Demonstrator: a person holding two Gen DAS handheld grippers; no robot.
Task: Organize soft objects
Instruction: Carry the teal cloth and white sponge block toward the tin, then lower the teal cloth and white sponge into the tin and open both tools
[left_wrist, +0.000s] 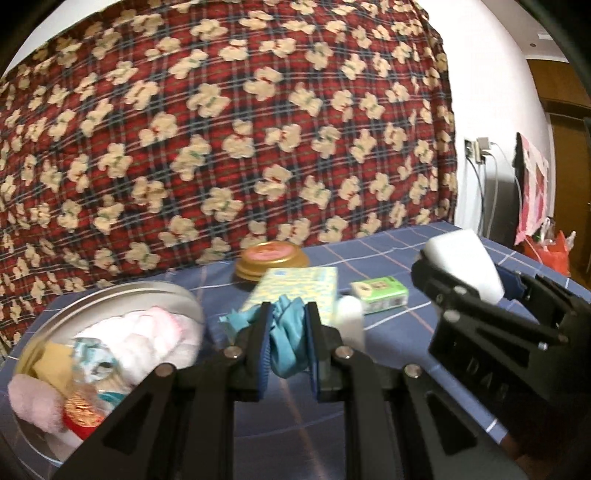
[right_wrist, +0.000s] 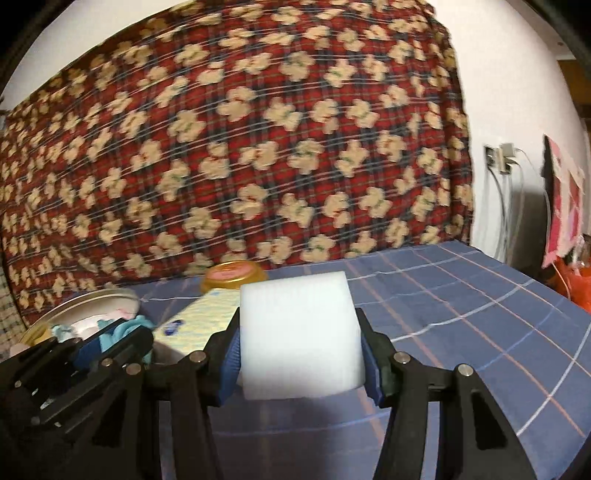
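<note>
Tin (left_wrist: 110, 295): holding pink and white plush bits (left_wrist: 147, 332)
Left gripper (left_wrist: 286, 332): pinching crumpled teal cloth (left_wrist: 286, 345) — jaws narrow
Right gripper (right_wrist: 301, 343): clamping white sponge block (right_wrist: 299, 332)

A red plaid blanket (left_wrist: 229, 140) with cream bear shapes hangs behind the blue checked tablecloth (right_wrist: 461, 295). At three o'clock: white wall (left_wrist: 491, 110), plugged-in socket (left_wrist: 476, 147), wooden door (left_wrist: 565, 147).

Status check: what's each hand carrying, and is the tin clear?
Left tongs shut on teal cloth. Right tongs shut on white sponge block. Round tin open, already holding soft items.
</note>
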